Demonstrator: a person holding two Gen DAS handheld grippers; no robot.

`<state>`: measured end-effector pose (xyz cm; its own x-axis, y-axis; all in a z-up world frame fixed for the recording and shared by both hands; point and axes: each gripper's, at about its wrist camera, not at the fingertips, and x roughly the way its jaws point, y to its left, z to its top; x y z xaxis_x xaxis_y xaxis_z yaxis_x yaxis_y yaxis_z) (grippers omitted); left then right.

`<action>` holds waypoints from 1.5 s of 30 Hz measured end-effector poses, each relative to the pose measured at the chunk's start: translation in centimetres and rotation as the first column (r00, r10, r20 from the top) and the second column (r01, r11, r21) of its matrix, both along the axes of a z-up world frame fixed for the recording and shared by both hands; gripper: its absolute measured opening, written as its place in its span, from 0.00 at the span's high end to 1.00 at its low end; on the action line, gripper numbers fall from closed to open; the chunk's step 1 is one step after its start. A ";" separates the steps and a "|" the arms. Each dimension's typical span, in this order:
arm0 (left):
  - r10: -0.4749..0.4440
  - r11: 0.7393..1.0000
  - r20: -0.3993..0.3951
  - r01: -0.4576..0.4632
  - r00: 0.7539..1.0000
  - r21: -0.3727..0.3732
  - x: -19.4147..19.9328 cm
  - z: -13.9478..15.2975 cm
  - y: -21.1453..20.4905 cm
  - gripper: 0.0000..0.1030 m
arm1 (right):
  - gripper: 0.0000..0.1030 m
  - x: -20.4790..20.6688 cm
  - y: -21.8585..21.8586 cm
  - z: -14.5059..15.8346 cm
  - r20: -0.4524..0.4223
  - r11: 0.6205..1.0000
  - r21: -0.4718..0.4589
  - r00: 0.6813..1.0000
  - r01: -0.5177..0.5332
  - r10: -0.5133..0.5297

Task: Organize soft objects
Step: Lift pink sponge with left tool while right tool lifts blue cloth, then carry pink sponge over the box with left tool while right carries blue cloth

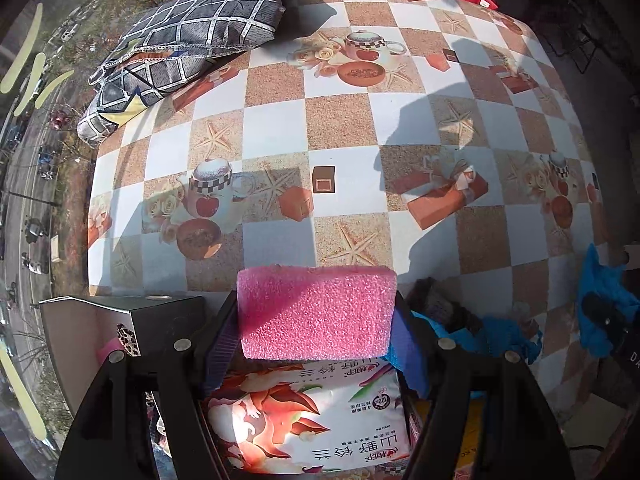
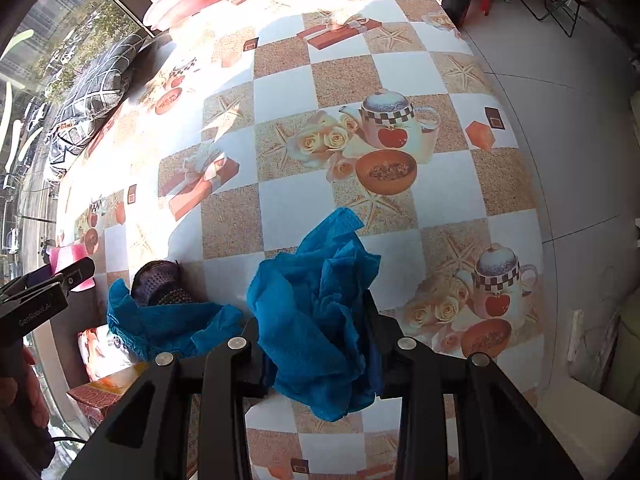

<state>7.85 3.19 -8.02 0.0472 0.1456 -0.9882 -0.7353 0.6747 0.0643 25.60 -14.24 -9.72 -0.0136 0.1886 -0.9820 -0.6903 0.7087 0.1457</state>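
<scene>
Left gripper (image 1: 316, 312): jaws about half open, clamped on either end of pink sponge (image 1: 316, 312), held above printed tissue pack (image 1: 308, 420) lying below the jaws. Right gripper (image 2: 316, 340): jaws narrowed, pinching crumpled blue cloth (image 2: 320, 312), bunched between and ahead of the fingers. Second blue cloth (image 2: 168, 324) left of those jaws, touching dark knitted item (image 2: 160, 284). Checked tablecloth (image 2: 300, 204) beyond both. Grey grid-patterned cushions (image 1: 188, 32) far ahead-left.

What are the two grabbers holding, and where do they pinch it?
Left gripper: pink sponge, pinched at its two short ends. Right gripper: crumpled blue cloth, bunched between the jaws.
</scene>
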 end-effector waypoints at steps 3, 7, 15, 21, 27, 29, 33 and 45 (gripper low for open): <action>-0.013 1.000 0.014 0.013 1.000 0.009 -1.1 0.5 -0.1 0.29 | 0.65 -1.2 0.3 0.8 0.000 1.000 0.011 1.000 -0.003 0.003; -0.024 1.000 0.035 0.024 0.999 0.015 -2.6 1.2 -0.3 0.29 | 0.65 -2.6 0.4 2.5 0.012 1.000 0.030 1.000 -0.011 0.011; -0.029 0.999 0.077 0.027 0.997 0.021 -6.2 3.1 -1.2 0.29 | 0.65 -6.0 1.1 5.5 0.032 0.997 0.067 0.999 -0.040 0.038; -0.021 0.999 0.113 0.017 0.993 0.037 -9.2 4.9 -1.7 0.29 | 0.65 -9.2 2.0 7.7 0.048 0.992 0.086 0.995 -0.093 0.089; 0.005 0.999 0.154 -0.012 0.988 0.043 -12.6 6.6 -2.1 0.29 | 0.65 -13.0 3.5 8.9 0.058 0.983 0.091 0.986 -0.160 0.155; 0.018 0.999 0.164 -0.025 0.986 0.042 -13.8 7.0 -2.2 0.29 | 0.65 -14.4 4.0 9.2 0.056 0.978 0.093 0.982 -0.185 0.180; 0.049 0.997 0.176 -0.058 0.983 0.046 -16.5 7.4 -2.4 0.29 | 0.65 -17.4 5.2 9.7 0.048 0.965 0.098 0.970 -0.242 0.238; 0.183 0.978 0.187 -0.197 0.965 0.062 -24.6 7.7 -2.3 0.29 | 0.65 -25.5 9.1 10.0 0.050 0.894 0.076 0.897 -0.442 0.440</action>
